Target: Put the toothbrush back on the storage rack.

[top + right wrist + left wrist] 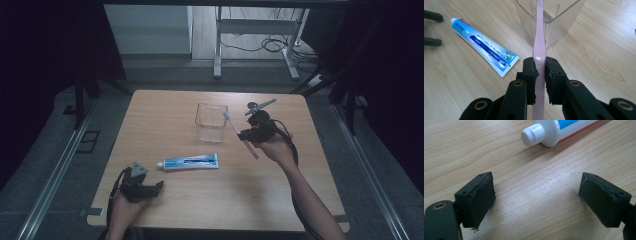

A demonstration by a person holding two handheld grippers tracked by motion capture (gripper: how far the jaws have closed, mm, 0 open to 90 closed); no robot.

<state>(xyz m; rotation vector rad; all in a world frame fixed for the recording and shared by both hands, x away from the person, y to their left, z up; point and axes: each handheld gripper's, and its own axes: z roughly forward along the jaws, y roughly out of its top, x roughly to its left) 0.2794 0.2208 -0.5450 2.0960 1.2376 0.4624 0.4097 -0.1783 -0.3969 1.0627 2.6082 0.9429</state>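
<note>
My right gripper (539,75) clamps the pink plastic toothbrush (539,37); next, tip its head into the clear ribbed cup (211,122) at twelve o'clock. My left gripper (536,200) rests open, holding nothing.

On the table (150,200) there was one toothbrush (235,126), pink-handled, one tube (192,161) of toothpaste with a white cap and one clear plastic cup (211,122). Two grippers were counted, a left gripper (150,189) and a right gripper (249,134), each with two black jaws, and each held in one hand.
</note>
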